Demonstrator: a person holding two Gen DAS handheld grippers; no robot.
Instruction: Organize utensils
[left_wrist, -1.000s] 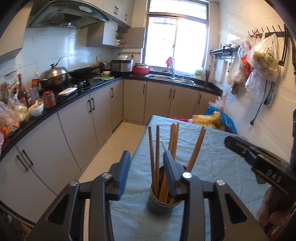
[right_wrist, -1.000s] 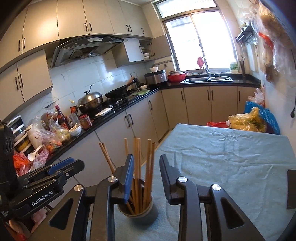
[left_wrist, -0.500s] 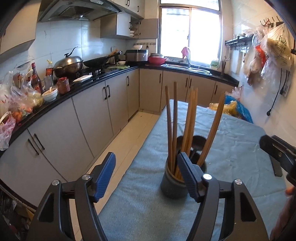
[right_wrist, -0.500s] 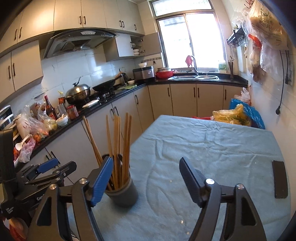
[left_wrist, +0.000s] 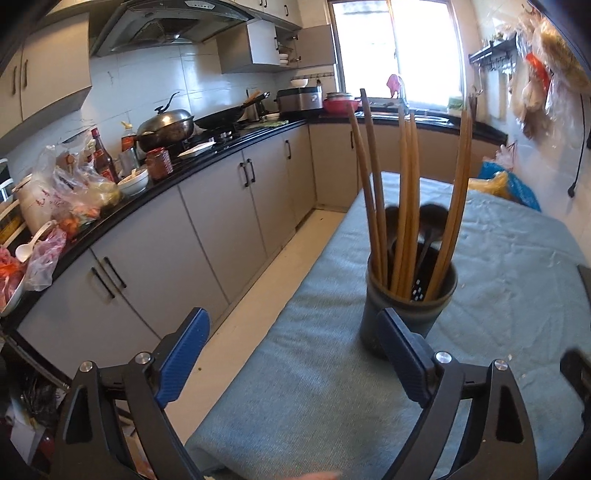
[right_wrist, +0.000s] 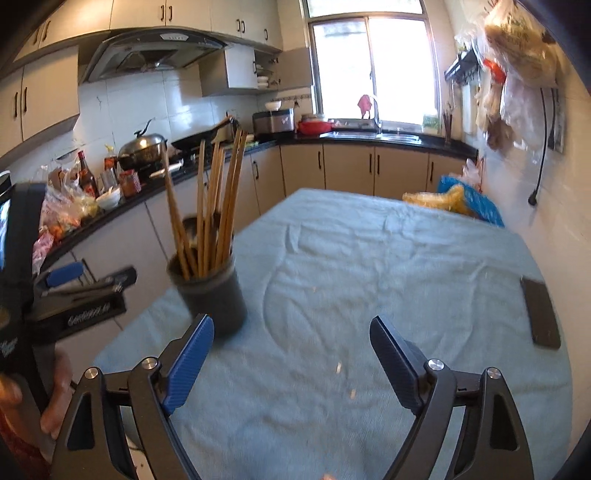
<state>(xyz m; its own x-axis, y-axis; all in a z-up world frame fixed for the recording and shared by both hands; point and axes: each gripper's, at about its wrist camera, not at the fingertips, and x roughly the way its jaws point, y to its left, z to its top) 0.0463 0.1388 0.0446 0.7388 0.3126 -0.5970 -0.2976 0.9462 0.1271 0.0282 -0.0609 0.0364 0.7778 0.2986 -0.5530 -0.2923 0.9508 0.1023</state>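
Left wrist view puts the dark grey utensil holder (left_wrist: 406, 310) at about two o'clock from my left gripper (left_wrist: 295, 354), standing upright on the blue tablecloth (left_wrist: 314, 387) near the table's left edge. It holds a bundle of long wooden chopsticks (left_wrist: 402, 206) fanning upward, and at least one dark spoon or ladle (left_wrist: 430, 221) behind them, too blurred to count.

My left gripper is spread wide and grips nothing. Its right blue pad (left_wrist: 402, 354) overlaps the holder's base in the picture; I cannot tell if it touches. The left pad hangs out over the floor beside the table.

My right gripper (right_wrist: 291, 362) is likewise spread wide with nothing between the pads, hovering over bare cloth. From it, the utensil holder (right_wrist: 208, 295) sits at about eleven o'clock, just beyond the left pad (right_wrist: 188, 365), with the chopsticks (right_wrist: 210, 206) standing in it.

Only the right wrist view shows a dark flat phone-like slab (right_wrist: 541, 312) at three o'clock on the cloth, and my left gripper from the side at nine o'clock. Only the left wrist view looks down into the holder's mouth.
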